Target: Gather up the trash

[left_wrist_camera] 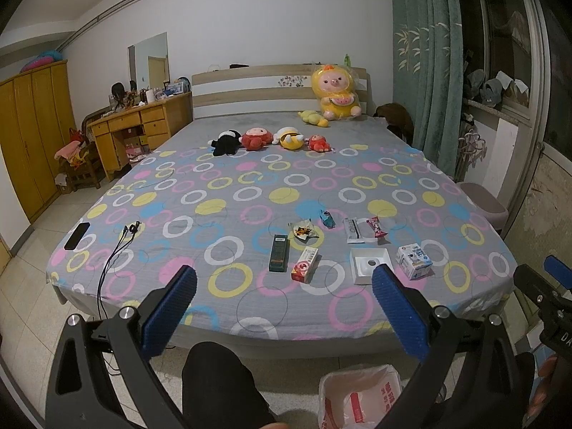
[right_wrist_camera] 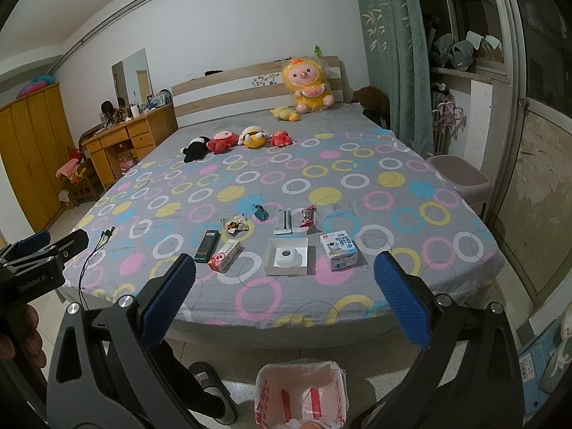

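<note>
Blue-padded tongs framed both views, and we held each pair spread wide with nothing between the pads: the left tongs (left_wrist_camera: pixel 284 286) and the right tongs (right_wrist_camera: pixel 285 275) both hung short of the foot of the bed (left_wrist_camera: pixel 250 178), above the floor. We saw the trash lying in a loose group on the ringed bedsheet near the foot edge, each piece apart from the tongs. In the nearer row lay a dark green box (left_wrist_camera: pixel 279 252), just beside it a red and white box (left_wrist_camera: pixel 305 264), then an open white box (left_wrist_camera: pixel 370 264) with a round white item inside, and a small blue and white carton (left_wrist_camera: pixel 414 260) standing at the right end. Behind these we noted a crumpled wrapper (left_wrist_camera: pixel 303 231), a blue wrapper (left_wrist_camera: pixel 327 218), a white packet (left_wrist_camera: pixel 354 230) and a red candy wrapper (left_wrist_camera: pixel 374 227) just beside the packet. On the floor at the foot of the bed stood a bin (right_wrist_camera: pixel 300 397) lined with a pink-printed plastic bag, below and between the right tongs. Well apart, on the left side of the bed, lay a black phone (left_wrist_camera: pixel 77 236) and a dark cable (left_wrist_camera: pixel 118 250). Plush toys (left_wrist_camera: pixel 271 139) sat in a row farther up the bed.
</note>
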